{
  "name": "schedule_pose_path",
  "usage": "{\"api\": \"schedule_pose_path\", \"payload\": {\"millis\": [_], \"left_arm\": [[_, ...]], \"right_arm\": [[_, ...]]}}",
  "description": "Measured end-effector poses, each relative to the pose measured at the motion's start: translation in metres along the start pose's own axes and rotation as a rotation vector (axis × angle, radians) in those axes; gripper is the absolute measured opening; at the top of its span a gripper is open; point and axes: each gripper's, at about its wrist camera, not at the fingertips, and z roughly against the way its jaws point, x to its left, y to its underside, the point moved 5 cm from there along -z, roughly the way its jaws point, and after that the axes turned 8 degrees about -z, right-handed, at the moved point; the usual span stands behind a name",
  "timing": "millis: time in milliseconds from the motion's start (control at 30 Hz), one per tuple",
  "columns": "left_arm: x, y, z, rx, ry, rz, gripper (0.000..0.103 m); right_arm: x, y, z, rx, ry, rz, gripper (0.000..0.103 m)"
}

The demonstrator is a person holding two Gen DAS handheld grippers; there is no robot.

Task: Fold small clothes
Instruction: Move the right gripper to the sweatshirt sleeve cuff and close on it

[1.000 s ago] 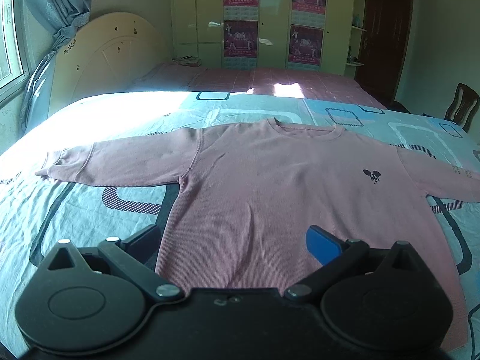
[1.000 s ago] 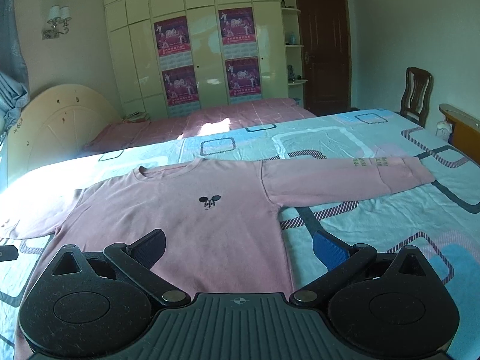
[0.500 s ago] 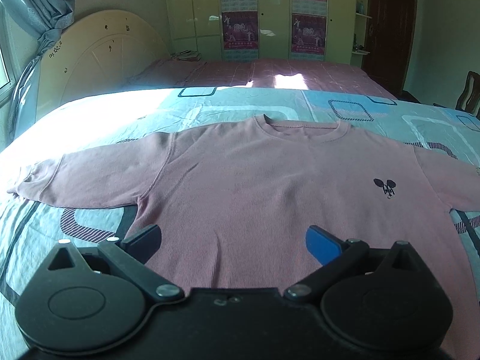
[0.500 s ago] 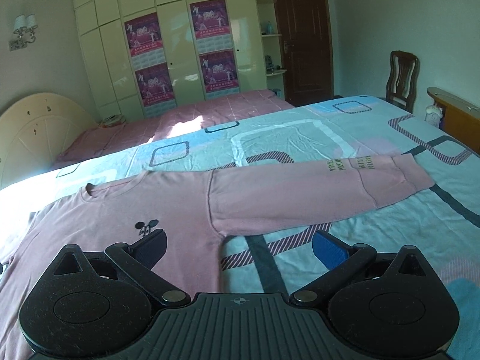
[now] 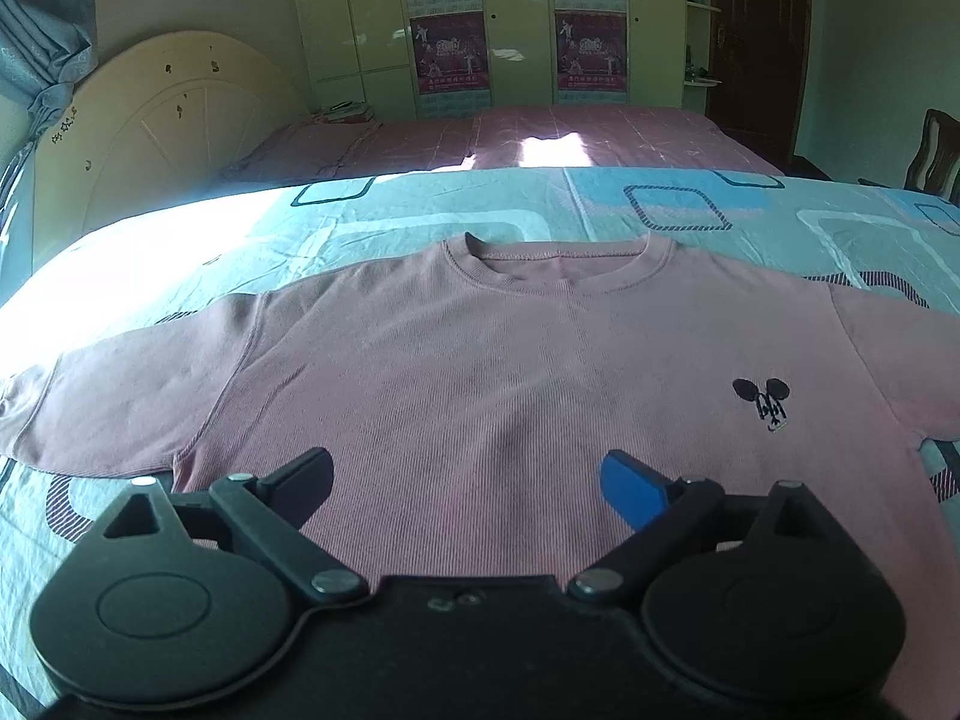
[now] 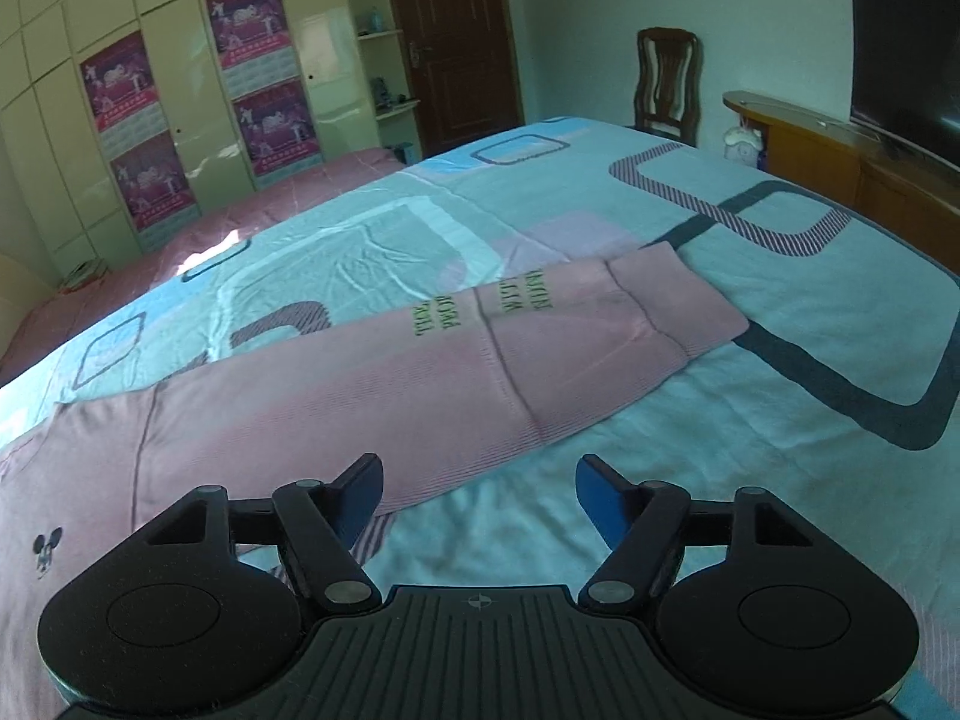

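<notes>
A pink long-sleeved sweatshirt (image 5: 510, 372) lies flat and spread out on the bed, collar (image 5: 558, 267) away from me, a small black mouse logo (image 5: 762, 399) on its chest. My left gripper (image 5: 468, 474) is open and empty above the lower middle of the body. In the right wrist view the sweatshirt's sleeve (image 6: 480, 372) stretches to the right, with green lettering near the cuff (image 6: 678, 306). My right gripper (image 6: 480, 492) is open and empty just in front of the sleeve's near edge.
The bed has a light blue patterned cover (image 6: 750, 432). A cream headboard (image 5: 180, 126) is at the left. A second bed with a pink cover (image 5: 510, 138) and wardrobes (image 5: 510, 18) stand behind. A wooden chair (image 6: 666, 81) and a wooden cabinet (image 6: 840, 156) stand at the right.
My left gripper has moved right and closer over the sweatshirt's body. My right gripper has swung right, from the chest to the right sleeve. Both stayed open.
</notes>
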Motion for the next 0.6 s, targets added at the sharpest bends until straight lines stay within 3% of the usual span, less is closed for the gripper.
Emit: {"api": "schedule_pose_path", "payload": {"millis": [133,200,367,433,500,600], "left_arm": [[-0.005,-0.005,-0.007,0.012,-0.005,-0.019,0.095],[-0.007,-0.009,-0.012,0.015,-0.008,-0.029,0.095],[-0.008,-0.013,-0.024,0.040,-0.009,-0.028,0.095],[-0.008,-0.014,-0.027,0.047,-0.012,-0.025,0.090],[-0.008,-0.016,-0.031,0.055,-0.012,-0.030,0.085],[-0.011,-0.018,-0.034,0.059,0.008,-0.041,0.077]], "right_arm": [[-0.028,-0.011,-0.022,0.021,0.043,-0.074,0.068],[-0.037,-0.015,-0.033,0.034,0.062,-0.102,0.049],[-0.047,-0.029,-0.045,0.017,0.064,-0.134,0.047],[-0.051,-0.035,-0.053,0.008,0.059,-0.160,0.045],[-0.055,-0.039,-0.057,0.001,0.063,-0.177,0.023],[-0.056,-0.042,-0.060,-0.008,0.061,-0.176,0.011]]}}
